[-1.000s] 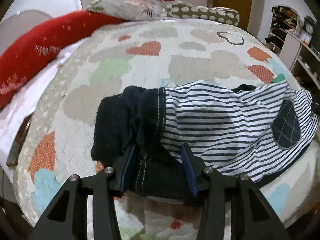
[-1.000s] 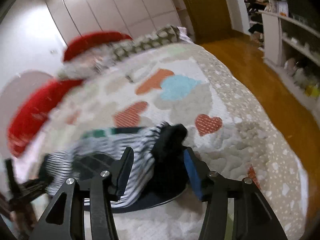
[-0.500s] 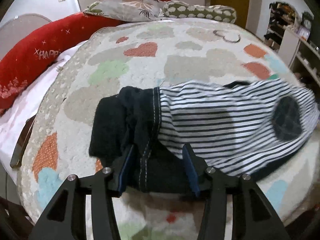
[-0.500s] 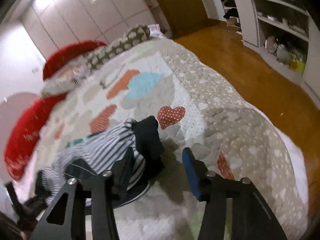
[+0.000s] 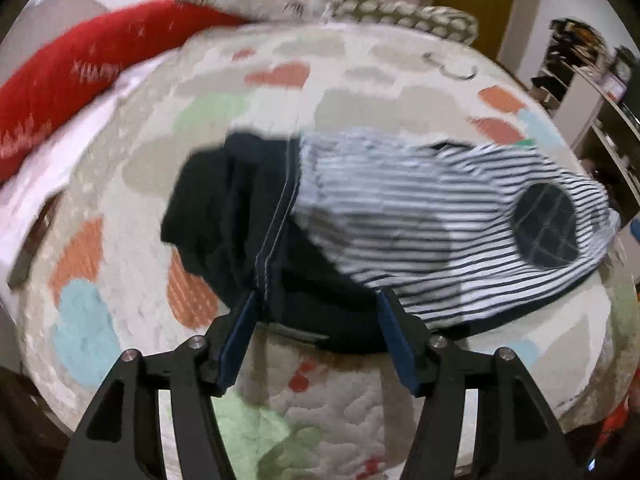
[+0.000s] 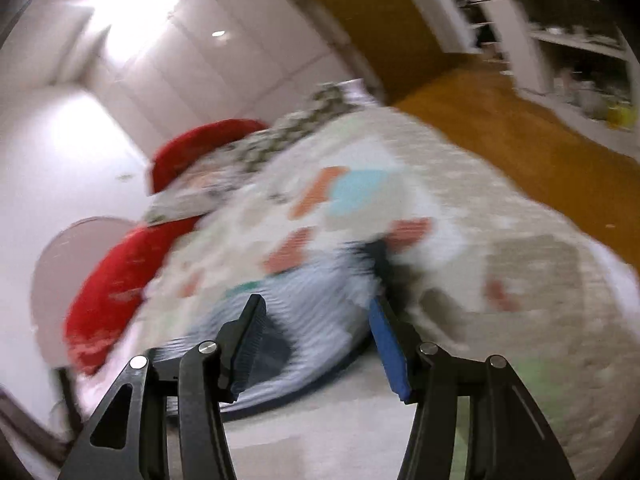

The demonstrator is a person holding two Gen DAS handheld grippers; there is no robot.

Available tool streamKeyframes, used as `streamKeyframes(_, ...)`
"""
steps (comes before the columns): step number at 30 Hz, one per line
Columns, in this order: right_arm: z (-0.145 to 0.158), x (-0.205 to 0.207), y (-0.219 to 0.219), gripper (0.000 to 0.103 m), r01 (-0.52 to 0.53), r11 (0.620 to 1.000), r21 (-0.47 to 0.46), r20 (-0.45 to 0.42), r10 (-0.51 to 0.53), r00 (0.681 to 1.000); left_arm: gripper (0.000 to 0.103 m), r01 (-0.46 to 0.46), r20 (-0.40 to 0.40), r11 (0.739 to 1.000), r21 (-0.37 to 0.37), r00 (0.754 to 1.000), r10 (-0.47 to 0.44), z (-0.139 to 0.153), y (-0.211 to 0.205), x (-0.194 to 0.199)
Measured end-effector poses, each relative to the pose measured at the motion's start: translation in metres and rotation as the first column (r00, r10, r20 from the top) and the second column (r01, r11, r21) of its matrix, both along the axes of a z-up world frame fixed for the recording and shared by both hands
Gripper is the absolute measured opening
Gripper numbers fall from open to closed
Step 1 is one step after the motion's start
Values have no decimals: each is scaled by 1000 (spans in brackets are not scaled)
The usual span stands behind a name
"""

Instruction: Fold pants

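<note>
The pants [image 5: 420,216] lie folded on the bed, striped lining outward, with a dark navy part [image 5: 232,208] at the left and a dark round patch [image 5: 546,228] at the right. My left gripper [image 5: 318,300] points down at the near edge of the navy part. Its jaws are opening, with the dark cloth between the blue pads but loose. In the blurred right wrist view, my right gripper [image 6: 316,308] hovers over the striped pants [image 6: 320,276]. Its jaws are opening too, and nothing is gripped.
A quilt with coloured hearts [image 5: 280,92] covers the bed. Red pillows [image 5: 80,72] and patterned pillows [image 5: 400,12] lie at the far end. Open shelves [image 6: 580,40] and a wooden floor [image 6: 520,132] are beyond the bed's right edge.
My left jaws have spread wider around the dark cloth. My right gripper has let go of the pants' dark end, risen and swung, and its view is now blurred.
</note>
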State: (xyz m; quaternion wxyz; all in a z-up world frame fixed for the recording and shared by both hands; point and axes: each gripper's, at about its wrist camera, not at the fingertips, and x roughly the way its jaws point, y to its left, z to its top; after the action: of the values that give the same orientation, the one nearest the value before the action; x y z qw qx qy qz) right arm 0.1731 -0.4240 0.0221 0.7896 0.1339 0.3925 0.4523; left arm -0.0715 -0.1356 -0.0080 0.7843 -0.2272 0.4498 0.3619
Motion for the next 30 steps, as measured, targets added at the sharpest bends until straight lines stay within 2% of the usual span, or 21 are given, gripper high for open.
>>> streamKeyframes(2, 6, -8, 23, 58, -100, 995, 24, -11, 100, 995, 64, -20, 17, 1000, -18, 1000, 20, -6, 3, -3)
streamKeyframes(4, 5, -14, 64, 58, -232, 971, 53, -65, 235, 970, 64, -15, 13, 1000, 0, 1000, 15, -7, 0, -2)
streamKeyframes(6, -3, -17, 103, 58, -317, 946, 67, -125, 323, 938, 65, -13, 10, 1000, 13, 1000, 13, -8, -3, -2)
streamKeyframes(8, -17, -18, 137, 58, -360, 931, 57, -179, 365, 914, 65, -14, 7, 1000, 26, 1000, 14, -10, -5, -2)
streamKeyframes(9, -30, -18, 160, 58, -399, 915, 54, -225, 400, 888, 66, -13, 4, 999, 31, 1000, 13, -10, -5, -2)
streamKeyframes(11, -50, -13, 184, 57, -412, 911, 3, -279, 396, 875, 66, -12, 2, 999, 37, 1000, 12, -10, -6, -1)
streamKeyframes(12, -60, -6, 191, 53, -399, 916, -31, -292, 374, 880, 66, -11, 4, 999, 37, 1000, 11, -10, -6, -1)
streamKeyframes(14, -70, 15, 192, 13, -380, 923, -53, -291, 350, 890, 66, -7, 11, 999, 36, 1000, 6, -10, -5, -2)
streamKeyframes(16, -70, 39, 178, 7, -327, 944, -48, -287, 300, 910, 66, -6, 18, 999, 37, 1000, 5, -11, -5, -3)
streamKeyframes(17, -69, 52, 166, 7, -277, 960, -37, -289, 255, 923, 67, -7, 19, 999, 39, 1000, 6, -11, -6, -3)
streamKeyframes(19, -66, 80, 132, 7, -94, 994, -63, -285, 73, 956, 67, -4, 16, 999, 52, 1000, 3, -11, -7, -2)
streamKeyframes(20, -64, 89, 117, 7, -24, 996, -88, -277, -2, 961, 68, -2, 15, 998, 56, 1000, 1, -11, -7, -1)
streamKeyframes(22, -53, 93, 104, 11, 35, 992, -122, -230, -62, 971, 68, 7, 16, 999, 52, 1000, -8, -10, -6, -2)
streamKeyframes(24, -35, 83, 99, 17, 54, 988, -141, -147, -75, 986, 66, 10, 14, 1000, 15, 1000, -10, -3, -7, -6)
streamKeyframes(27, -14, 61, 103, 25, 2, 991, -133, -65, -10, 998, 65, 43, 141, 997, -60, 989, -35, 28, -12, -16)
streamKeyframes(28, -9, 53, 103, 29, -17, 991, -134, -47, 11, 999, 65, 53, 169, 997, -50, 985, -44, 40, -13, -14)
streamKeyframes(30, -4, 37, 110, 29, -82, 987, -139, -5, 82, 997, 66, 63, 177, 998, 0, 982, -62, 56, -11, -1)
